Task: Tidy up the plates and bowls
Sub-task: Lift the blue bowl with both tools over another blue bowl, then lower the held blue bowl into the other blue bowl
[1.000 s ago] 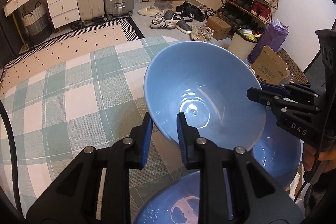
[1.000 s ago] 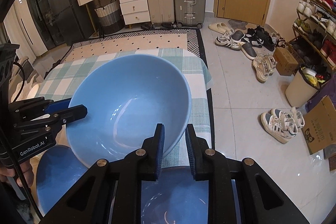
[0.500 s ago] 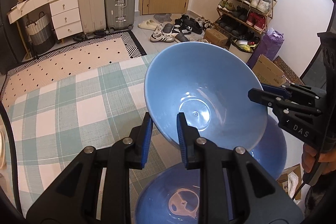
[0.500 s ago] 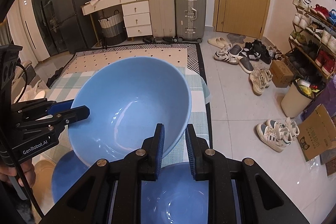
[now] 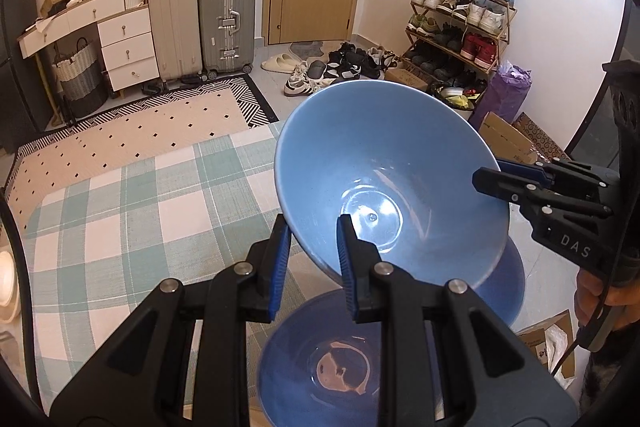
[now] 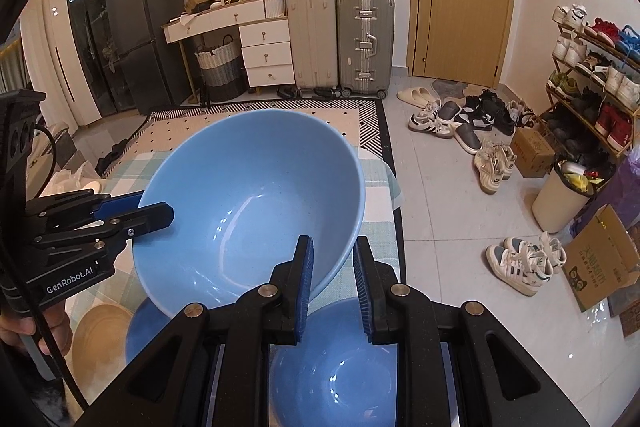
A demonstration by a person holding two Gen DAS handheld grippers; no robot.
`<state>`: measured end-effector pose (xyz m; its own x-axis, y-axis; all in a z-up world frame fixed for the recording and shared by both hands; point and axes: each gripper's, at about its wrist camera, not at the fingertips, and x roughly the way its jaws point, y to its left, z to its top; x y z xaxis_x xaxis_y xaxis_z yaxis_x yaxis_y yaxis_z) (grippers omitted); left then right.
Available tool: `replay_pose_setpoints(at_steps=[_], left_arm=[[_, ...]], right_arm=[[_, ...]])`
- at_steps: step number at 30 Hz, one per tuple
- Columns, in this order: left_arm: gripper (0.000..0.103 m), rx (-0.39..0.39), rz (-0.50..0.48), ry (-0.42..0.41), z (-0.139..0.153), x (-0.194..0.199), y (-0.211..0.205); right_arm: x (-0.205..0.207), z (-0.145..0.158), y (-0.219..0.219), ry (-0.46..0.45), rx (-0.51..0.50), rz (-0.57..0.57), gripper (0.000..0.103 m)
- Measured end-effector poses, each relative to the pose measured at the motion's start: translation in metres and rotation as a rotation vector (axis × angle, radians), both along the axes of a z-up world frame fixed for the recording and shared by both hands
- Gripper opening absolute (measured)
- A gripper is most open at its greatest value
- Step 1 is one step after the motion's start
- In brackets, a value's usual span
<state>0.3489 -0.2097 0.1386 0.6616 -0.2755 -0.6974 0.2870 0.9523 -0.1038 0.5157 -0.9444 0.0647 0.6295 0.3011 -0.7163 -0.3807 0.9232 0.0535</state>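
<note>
The light blue bowl (image 5: 384, 179) hangs tilted above two darker blue bowls (image 5: 320, 363) on the checked tablecloth (image 5: 120, 211), its rim pinched on opposite sides by the left gripper (image 5: 310, 251) and the right gripper (image 6: 332, 275), both clamped tight.

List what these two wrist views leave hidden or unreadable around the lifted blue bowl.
- Tabletop under the lifted blue bowl: hidden by the bowl in both views.
- Second lower bowl: left wrist view shows only an edge behind the lifted one.
- Bottom bowl: cut off by the right tool and the frame edge.
- Beige dish: partly hidden by the left tool; plate or bowl, unclear.
</note>
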Motion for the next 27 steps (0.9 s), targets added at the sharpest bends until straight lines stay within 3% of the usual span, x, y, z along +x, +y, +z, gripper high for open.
replay_pose_setpoints(at_steps=[19, 27], left_arm=[[0.021, 0.007, 0.006, -0.065, 0.053, -0.098, 0.001], [0.021, 0.013, 0.006, -0.065, 0.062, -0.123, 0.000]], right_arm=[[-0.069, 0.035, -0.003, -0.055, 0.049, 0.024, 0.021], [-0.088, 0.037, -0.002, -0.055, 0.068, 0.034, 0.021]])
